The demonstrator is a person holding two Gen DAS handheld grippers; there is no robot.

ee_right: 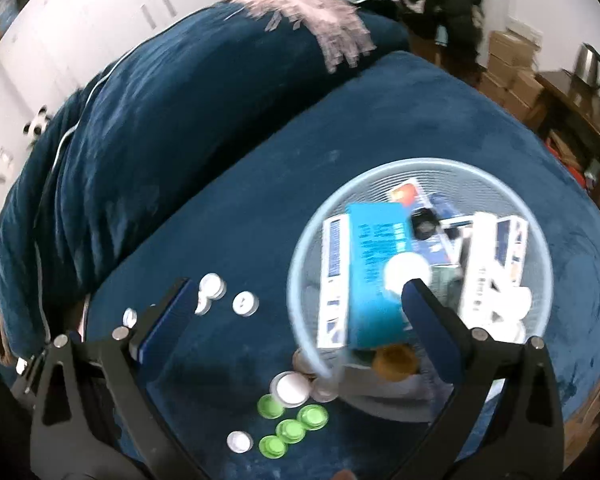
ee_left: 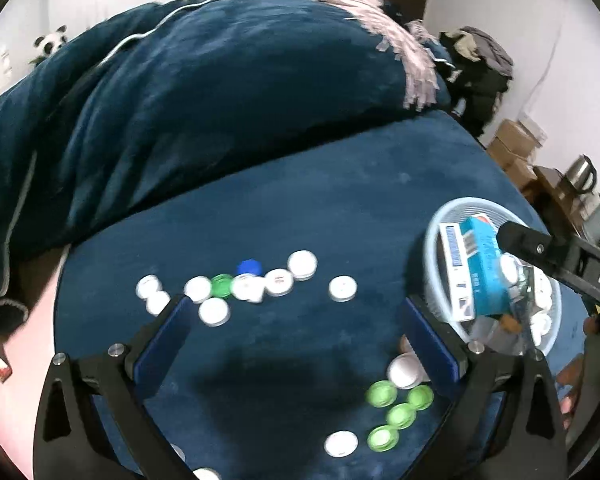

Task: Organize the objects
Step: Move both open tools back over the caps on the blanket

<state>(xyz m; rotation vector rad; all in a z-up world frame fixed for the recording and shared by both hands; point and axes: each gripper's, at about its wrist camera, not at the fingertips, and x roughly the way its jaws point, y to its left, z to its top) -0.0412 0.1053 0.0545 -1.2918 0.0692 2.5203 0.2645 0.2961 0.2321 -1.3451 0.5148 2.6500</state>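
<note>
Both the left gripper (ee_left: 296, 320) and right gripper (ee_right: 296, 300) hang jaws apart, empty, over blue bedding (ee_left: 380, 184); bottle caps (ee_left: 276, 282) scattered at twelve o'clock, basket (ee_left: 434, 232) at two.

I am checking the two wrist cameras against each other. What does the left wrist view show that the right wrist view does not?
Only the left wrist view shows the blue cap, the dark green cap in the far row of white caps, and the right gripper's finger over the basket.

Only the right wrist view shows the basket's full inside, with the orange cap and the white boxes at its right.

Both show the light blue basket, the teal box and four light green caps.
</note>
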